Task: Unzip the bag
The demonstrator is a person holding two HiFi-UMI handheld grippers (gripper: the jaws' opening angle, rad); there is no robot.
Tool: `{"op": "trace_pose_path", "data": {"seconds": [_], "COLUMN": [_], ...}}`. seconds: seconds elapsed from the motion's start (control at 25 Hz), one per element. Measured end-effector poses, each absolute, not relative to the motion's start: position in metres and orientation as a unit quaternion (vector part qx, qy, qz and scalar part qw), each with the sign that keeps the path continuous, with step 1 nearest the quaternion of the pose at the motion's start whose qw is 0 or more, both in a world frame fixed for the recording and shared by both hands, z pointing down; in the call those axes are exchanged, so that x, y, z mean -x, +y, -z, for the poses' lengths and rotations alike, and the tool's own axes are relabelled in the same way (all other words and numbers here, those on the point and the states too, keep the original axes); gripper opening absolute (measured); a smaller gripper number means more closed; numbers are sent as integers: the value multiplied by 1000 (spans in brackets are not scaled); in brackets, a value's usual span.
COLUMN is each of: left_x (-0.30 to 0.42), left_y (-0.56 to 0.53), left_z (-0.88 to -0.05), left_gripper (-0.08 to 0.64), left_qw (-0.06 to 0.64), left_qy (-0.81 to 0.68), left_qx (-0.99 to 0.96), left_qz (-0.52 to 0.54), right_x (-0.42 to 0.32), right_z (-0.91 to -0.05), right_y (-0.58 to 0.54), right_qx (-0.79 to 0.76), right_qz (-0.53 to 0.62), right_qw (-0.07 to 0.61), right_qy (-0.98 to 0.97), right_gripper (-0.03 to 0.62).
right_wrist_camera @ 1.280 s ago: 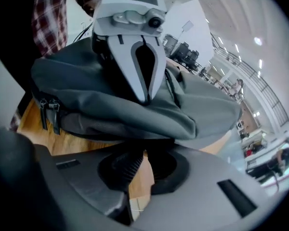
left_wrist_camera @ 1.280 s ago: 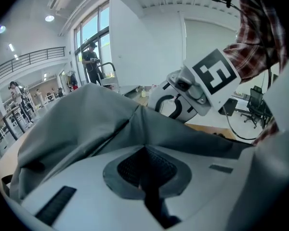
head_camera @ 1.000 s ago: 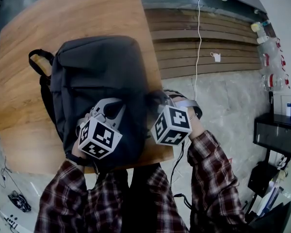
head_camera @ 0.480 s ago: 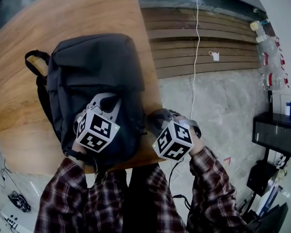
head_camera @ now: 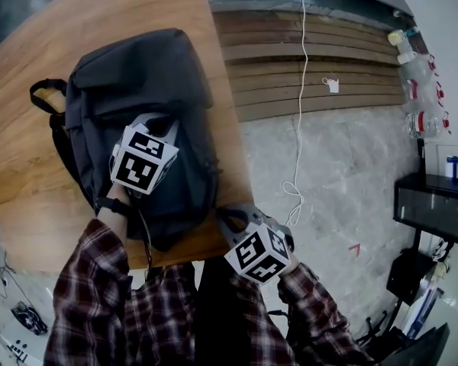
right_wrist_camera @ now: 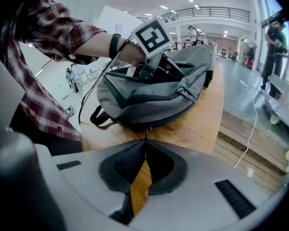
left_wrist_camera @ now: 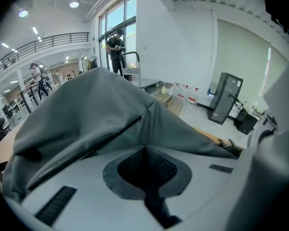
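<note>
Seen from above, a dark grey bag (head_camera: pixel 137 82) lies flat on a wooden table (head_camera: pixel 23 181), filling much of it. A black strap (head_camera: pixel 42 97) loops out from the bag's left side. A person in a red plaid shirt (head_camera: pixel 91 296) stands at the bag's near end and holds a gripper in each hand. The left gripper (left_wrist_camera: pixel 144 148) rests on top of the bag, towards its near half, with its marker cube (head_camera: pixel 143 158) facing up. In the left gripper view its jaws are pressed together on a raised fold of the bag's grey cloth, which rises in a ridge straight from the tips. The right gripper (right_wrist_camera: pixel 145 141) sits just off the bag's near right corner, at the table's edge. In the right gripper view its jaws are closed, and a thin dark zip pull (right_wrist_camera: pixel 145 132) is pinched at their tips. The pull runs straight up to the bag's lower edge. In that same view the bag slumps on the wood, and the other hand and its cube sit on top of it. To the right of the bag, past the table's edge, lie brown boards (head_camera: pixel 313 67) on a pale stone floor. A white cable (head_camera: pixel 299 90) trails across them.
</note>
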State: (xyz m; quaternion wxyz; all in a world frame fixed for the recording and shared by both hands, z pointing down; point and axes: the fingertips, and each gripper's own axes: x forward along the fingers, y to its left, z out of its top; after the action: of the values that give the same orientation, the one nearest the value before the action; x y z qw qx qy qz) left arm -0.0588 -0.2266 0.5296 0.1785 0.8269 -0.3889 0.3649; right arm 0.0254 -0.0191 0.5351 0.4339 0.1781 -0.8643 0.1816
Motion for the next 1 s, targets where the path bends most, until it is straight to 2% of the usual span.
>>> {"op": "trace_pose_path", "data": {"seconds": [0.2,0.4,0.64,1.0], "left_x": [67,91,143,178], "left_y": [-240,-237,-196,-117], "left_z": [-527,-524,-520,-518], "left_gripper": [9,8,8,8], "left_qw": [178,179,238,310], "left_qy": [-405,-436,-496,-544], "left_qx": [-821,-808,-765,-725], "left_qz": [-361,-352,-334,-288], "right_x": [-15,-41,-54,3], "right_z": [-527,-527,-523,-523], "right_y": [-7,-33,-78,-158], "right_qx": [-191,-234,-248,-207], "right_qz": [-188,-169,-126,-31], "right_qw": [415,418,431,467], "right_qy": [-869,-861,-858,-859], "right_gripper": [15,14,14,15]}}
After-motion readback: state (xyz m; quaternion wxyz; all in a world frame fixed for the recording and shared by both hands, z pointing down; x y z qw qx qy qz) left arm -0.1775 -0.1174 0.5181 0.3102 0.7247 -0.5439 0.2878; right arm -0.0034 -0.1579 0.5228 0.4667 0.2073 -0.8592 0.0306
